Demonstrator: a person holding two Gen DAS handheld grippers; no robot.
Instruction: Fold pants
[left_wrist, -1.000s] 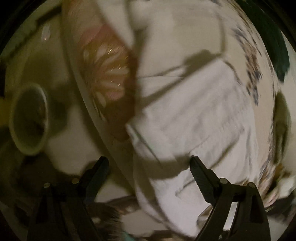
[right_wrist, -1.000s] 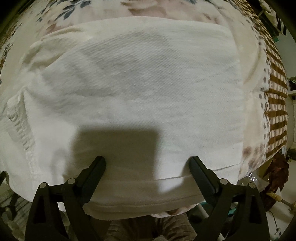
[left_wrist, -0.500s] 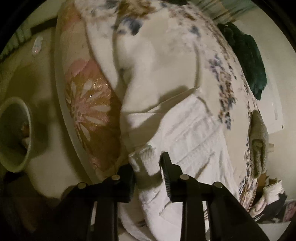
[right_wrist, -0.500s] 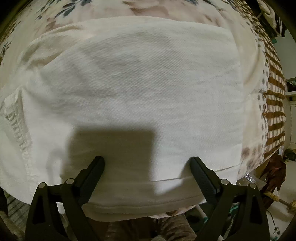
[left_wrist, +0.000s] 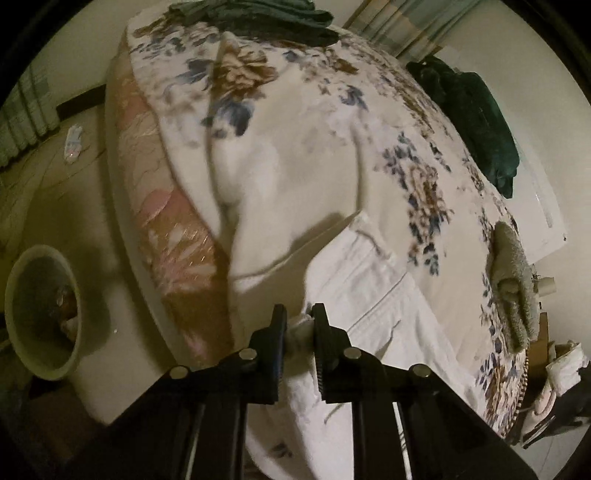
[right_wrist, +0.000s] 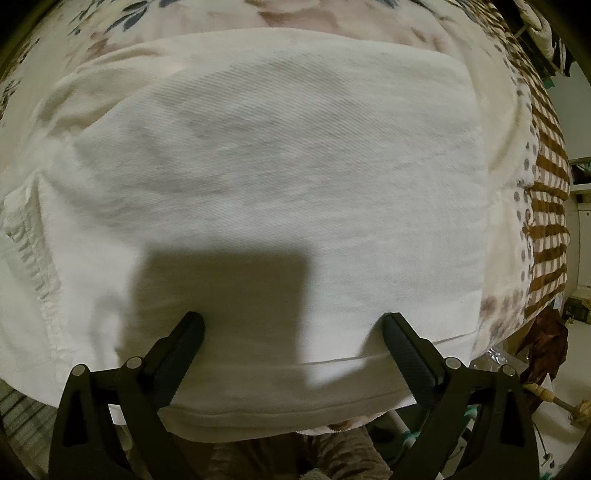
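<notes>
Floral bedding covered the bed (left_wrist: 303, 155), and white pants (right_wrist: 280, 177) lay spread flat on it near its edge. Closest in, the left tongs (left_wrist: 298, 325) were closing on a bunched corner of the pants, the cloth pinched between the pads. The right tongs (right_wrist: 293, 325) stood wide apart over the pants, holding nothing. Farther off, a dark green garment (left_wrist: 476, 118) lay at the bed's far side, and a pale bin (left_wrist: 40, 314) stood on the floor.
</notes>
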